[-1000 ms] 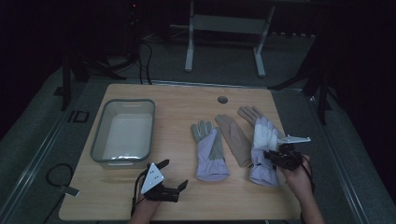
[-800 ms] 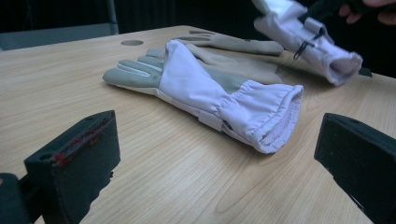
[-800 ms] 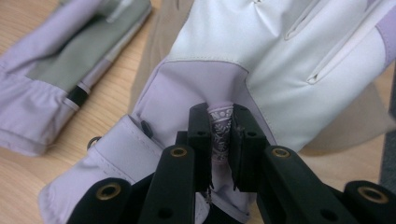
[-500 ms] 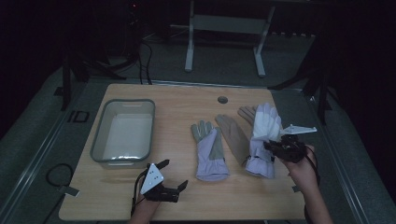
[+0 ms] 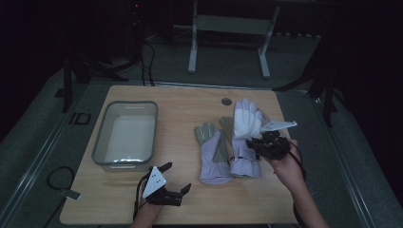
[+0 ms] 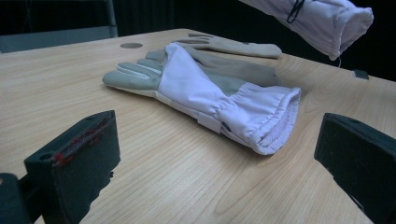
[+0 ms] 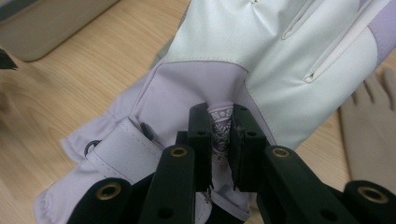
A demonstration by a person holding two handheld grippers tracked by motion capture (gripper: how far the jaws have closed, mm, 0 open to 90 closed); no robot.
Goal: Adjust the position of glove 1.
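My right gripper [image 5: 259,145] is shut on a fold of a white and lavender glove [image 5: 247,126], which hangs off the table from the pinch. In the right gripper view the jaws [image 7: 220,135] squeeze patterned lining just below the glove's pale back [image 7: 261,51]. A second glove [image 5: 212,152], with a lavender cuff and grey-green fingers, lies flat mid-table to the left of it. Near the front edge my left gripper [image 5: 177,176] stands open and holds nothing. Its view faces that flat glove [image 6: 201,88], with the lifted glove's cuff [image 6: 322,18] at the top right.
A grey plastic bin [image 5: 102,147] stands on the table's left half. A tan glove [image 6: 233,46] lies beyond the flat glove, partly under it. A round cable hole [image 5: 226,101] sits near the far edge. Metal stand legs stand on the floor beyond.
My right gripper has risen and moved left with the white and lavender glove, lifting it off the table. The left gripper has stayed still.
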